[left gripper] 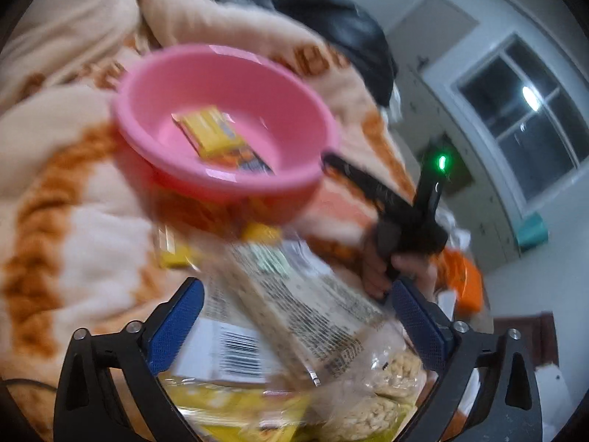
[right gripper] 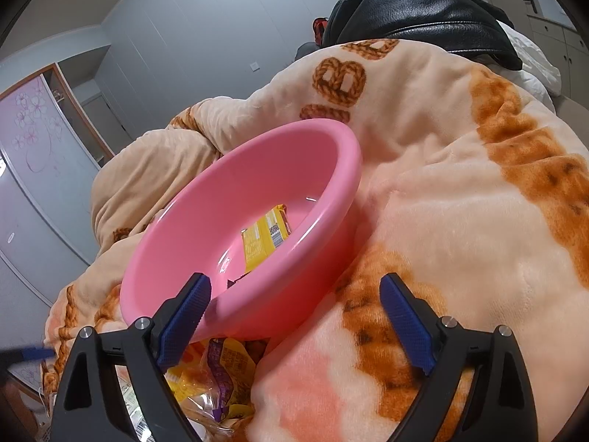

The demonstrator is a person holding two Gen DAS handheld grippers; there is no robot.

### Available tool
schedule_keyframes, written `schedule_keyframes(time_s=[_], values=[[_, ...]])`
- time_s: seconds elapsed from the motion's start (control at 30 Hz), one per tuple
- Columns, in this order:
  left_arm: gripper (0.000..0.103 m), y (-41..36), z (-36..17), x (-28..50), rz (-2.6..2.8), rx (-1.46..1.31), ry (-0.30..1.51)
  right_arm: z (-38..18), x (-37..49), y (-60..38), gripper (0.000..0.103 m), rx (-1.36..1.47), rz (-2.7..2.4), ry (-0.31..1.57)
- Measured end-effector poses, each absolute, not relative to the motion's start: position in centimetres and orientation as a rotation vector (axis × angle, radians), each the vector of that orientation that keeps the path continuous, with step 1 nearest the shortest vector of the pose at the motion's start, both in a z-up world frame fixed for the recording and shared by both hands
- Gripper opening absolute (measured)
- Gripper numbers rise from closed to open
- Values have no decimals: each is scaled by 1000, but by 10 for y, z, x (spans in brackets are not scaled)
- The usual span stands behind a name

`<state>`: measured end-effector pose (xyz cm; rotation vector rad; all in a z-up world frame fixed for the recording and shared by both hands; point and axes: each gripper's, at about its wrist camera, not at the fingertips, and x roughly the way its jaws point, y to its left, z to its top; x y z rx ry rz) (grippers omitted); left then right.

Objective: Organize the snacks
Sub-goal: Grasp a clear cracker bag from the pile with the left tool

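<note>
1. Bedroom: grey walls, window (left gripper: 522, 118) at 2 o'clock in the left wrist view, sliding door with flower print (right gripper: 33, 140) at 9 o'clock in the right wrist view.
2. Bed is covered by a peach blanket (right gripper: 460, 221) with orange knit-pattern print. Black leather jacket (right gripper: 416, 11) lies on it at 1 o'clock in the right view.
3. Pink bowl (right gripper: 331, 184) sits tilted on the blanket, centre frame in both views. One yellow snack packet (right gripper: 263, 239) lies inside, on the bottom.
4. Left gripper (left gripper: 294, 316): fingers (left gripper: 176, 328) spread wide, not pressing anything. A clear bag of pale snack pieces (left gripper: 316, 313) with printed label and barcode lies between and under them; frame is motion-blurred, can't tell if it touches the pads.
5. More yellow packets (left gripper: 176, 250) lie on the blanket between that bag and the bowl, at 8 o'clock of the bowl.
6. Right gripper (right gripper: 294, 316): fingers (right gripper: 405, 328) spread, nothing between them. Left fingertip overlaps the bowl's near rim in view; contact unclear.
7. Pile of yellow and purple wrapped snacks (right gripper: 221, 375) at 6 o'clock under the right gripper, just beside the bowl.
8. In the left view, the person's right hand (left gripper: 401, 269) grips the black handle of the other gripper at 4 o'clock, green LED lit.
</note>
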<state>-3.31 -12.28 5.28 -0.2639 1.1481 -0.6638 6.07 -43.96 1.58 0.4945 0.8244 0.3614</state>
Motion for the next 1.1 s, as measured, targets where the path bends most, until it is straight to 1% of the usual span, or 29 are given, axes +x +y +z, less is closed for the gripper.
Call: schedule_keyframes(time_s=[0.07, 0.13, 0.27, 0.3, 0.33, 0.37, 0.4, 0.43, 0.53, 0.63, 0.83, 1.0, 1.1], values=[[95, -132, 39, -32, -604, -223, 1197, 16, 61, -440, 93, 494, 361, 825], [94, -134, 22, -27, -580, -238, 1251, 16, 61, -440, 93, 494, 361, 825], [94, -125, 13, -26, -562, -298, 1260, 16, 61, -440, 93, 494, 361, 825], [87, -124, 13, -27, -558, -313, 1258, 16, 61, -440, 93, 493, 361, 826], [66, -124, 11, -26, -553, -319, 1254, 16, 61, -440, 93, 493, 361, 826], [54, -123, 9, -28, -562, -331, 1264, 16, 61, -440, 93, 493, 361, 826], [46, -124, 6, -26, -577, -350, 1275, 16, 61, -440, 93, 493, 361, 826], [39, -122, 6, -25, -580, -366, 1274, 16, 62, -440, 93, 493, 361, 826], [30, -121, 10, -27, -577, -374, 1258, 15, 62, -440, 93, 492, 361, 826], [25, -119, 22, -31, -575, -358, 1208, 15, 62, -440, 93, 492, 361, 826], [18, -114, 72, -47, -596, -287, 998, 15, 61, -440, 93, 492, 361, 826], [15, -117, 126, -44, -536, -156, 799, 16, 61, -440, 93, 493, 361, 826], [14, -118, 151, -33, -503, -134, 721, 15, 61, -441, 93, 493, 361, 826]])
